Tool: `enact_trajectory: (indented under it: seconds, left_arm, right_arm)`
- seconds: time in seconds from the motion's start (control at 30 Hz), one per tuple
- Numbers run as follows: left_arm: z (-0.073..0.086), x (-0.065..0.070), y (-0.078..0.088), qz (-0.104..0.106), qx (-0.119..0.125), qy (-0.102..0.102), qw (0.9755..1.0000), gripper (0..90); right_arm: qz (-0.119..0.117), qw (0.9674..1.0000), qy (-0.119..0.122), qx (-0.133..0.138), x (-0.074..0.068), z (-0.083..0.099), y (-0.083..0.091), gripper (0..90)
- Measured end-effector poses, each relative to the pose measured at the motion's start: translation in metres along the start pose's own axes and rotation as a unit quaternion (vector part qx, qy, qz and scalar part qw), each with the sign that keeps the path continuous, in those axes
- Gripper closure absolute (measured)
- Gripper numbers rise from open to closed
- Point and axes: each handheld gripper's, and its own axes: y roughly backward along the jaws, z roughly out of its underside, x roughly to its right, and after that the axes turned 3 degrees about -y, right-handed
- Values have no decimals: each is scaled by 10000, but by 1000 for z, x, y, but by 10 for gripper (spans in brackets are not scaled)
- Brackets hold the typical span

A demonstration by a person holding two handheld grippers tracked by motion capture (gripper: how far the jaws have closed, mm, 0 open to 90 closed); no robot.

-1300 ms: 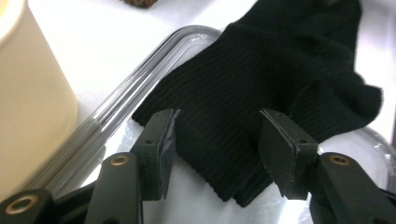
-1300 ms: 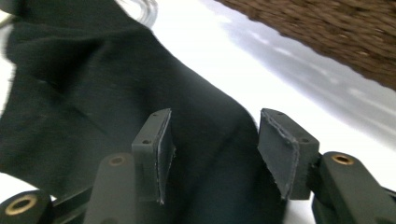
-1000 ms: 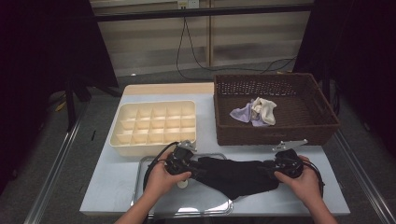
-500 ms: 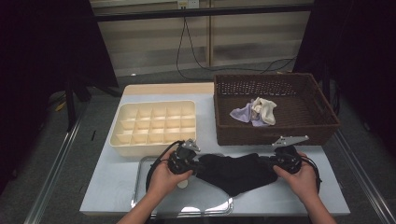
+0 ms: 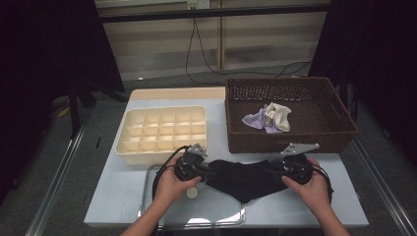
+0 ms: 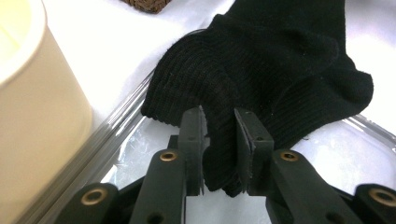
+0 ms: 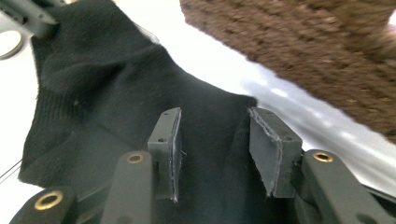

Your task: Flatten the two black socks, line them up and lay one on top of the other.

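Observation:
A black sock point(image 5: 242, 180) lies stretched between my two grippers, partly over a metal tray point(image 5: 147, 196) at the table's front. My left gripper point(image 5: 209, 172) is at the sock's left end. In the left gripper view its jaws point(image 6: 218, 126) have just been opening a little, but a fold of the sock point(image 6: 280, 60) is still pinched between the pads. My right gripper point(image 5: 269, 172) is at the right end. Its jaws point(image 7: 212, 126) have just been opening and stand apart, with the sock point(image 7: 93, 70) lying loose between and under them.
A cream divided box point(image 5: 162, 130) stands just behind the left gripper. A brown wicker basket point(image 5: 290, 142) behind the right gripper holds a lilac and a cream cloth point(image 5: 270, 118). A small white disc point(image 5: 192, 192) lies on the tray. The table's front edge is close to both hands.
Both hands stay at the ends of the sock. The right gripper has shifted slightly and the sock looks a little narrower between the grippers.

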Motion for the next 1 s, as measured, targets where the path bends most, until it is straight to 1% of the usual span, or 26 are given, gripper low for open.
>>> enact_trajectory:
  seconds: [0.1, 0.13, 0.17, 0.23, 0.27, 0.33, 0.37, 0.4, 0.43, 0.5, 0.53, 0.57, 0.6, 0.63, 0.67, 0.7, 0.73, 0.77, 0.8, 1.0]
  left_arm:
    - [-1, -1, 0, 50, -6, 76, 10000, 753]
    - [-1, -1, 1, 40, -23, 69, 10000, 756]
    - [-2, -1, 1, 6, -71, 70, 10000, 759]
    - [-2, 0, 1, -2, -37, 74, 10000, 762]
    - [-2, 0, 1, 28, -45, 105, 9999, 766]
    - [-2, 0, 2, 25, -22, 86, 10000, 769]
    - [-2, 0, 2, 43, -23, 101, 9999, 771]
    - [-2, -1, 2, 58, 13, 123, 9999, 773]
    - [-2, -1, 3, 23, -2, 121, 9999, 774]
    - [-3, -1, 4, 82, 33, 125, 9999, 776]
    - [-3, -1, 5, 28, 13, 142, 9999, 778]
    - [-3, -1, 6, 92, 71, 147, 9998, 778]
    - [-4, -2, 8, 76, 93, 160, 9998, 778]
    - [-5, -2, 9, 86, 108, 173, 9998, 778]
    - [-5, -2, 10, 95, 141, 186, 9997, 778]
    - [-5, -3, 12, 94, 141, 190, 9997, 778]
    - [-5, -4, 12, 185, 225, 201, 9994, 779]
    - [-5, -3, 13, 140, 222, 223, 9994, 779]
    - [-6, -3, 14, 158, 275, 218, 9993, 779]
    - [-7, -2, 16, 178, 263, 200, 9993, 779]
  right_arm:
    - [-16, 9998, 66, -176, -3, 6, -9, 571]
    - [-30, 9998, 61, -202, -3, 7, -11, 582]
    - [-73, 9998, 85, -143, -2, 8, -13, 602]
    - [-68, 9997, 127, -188, -2, 8, -15, 632]
    - [-65, 9996, 194, -210, -3, 8, -16, 648]
    - [47, 9992, 317, -221, -6, 8, -17, 679]
    - [113, 9989, 396, -234, -8, 8, -17, 712]
    - [143, 9985, 451, -270, -9, 8, -17, 782]
    - [142, 9986, 415, -298, -10, 7, -17, 834]
    - [102, 9992, 289, -268, -9, 7, -17, 859]
    - [60, 9993, 249, -257, -8, 7, -17, 869]
    - [66, 9994, 225, -266, -8, 6, -16, 876]
    - [49, 9995, 199, -252, -8, 5, -16, 889]
    - [12, 9997, 186, -181, -8, 5, -14, 900]
    - [1, 9998, 141, -160, -8, 4, -13, 900]
    - [-81, 9999, 86, -121, -8, 3, -11, 900]
    - [-121, 9998, 99, -94, -7, 2, -9, 900]
    - [-89, 9999, 100, -65, -7, 1, -7, 900]
    - [-77, 9999, 100, -69, -7, 1, -4, 900]
    - [-127, 9998, 102, 58, -7, 0, 9, 900]
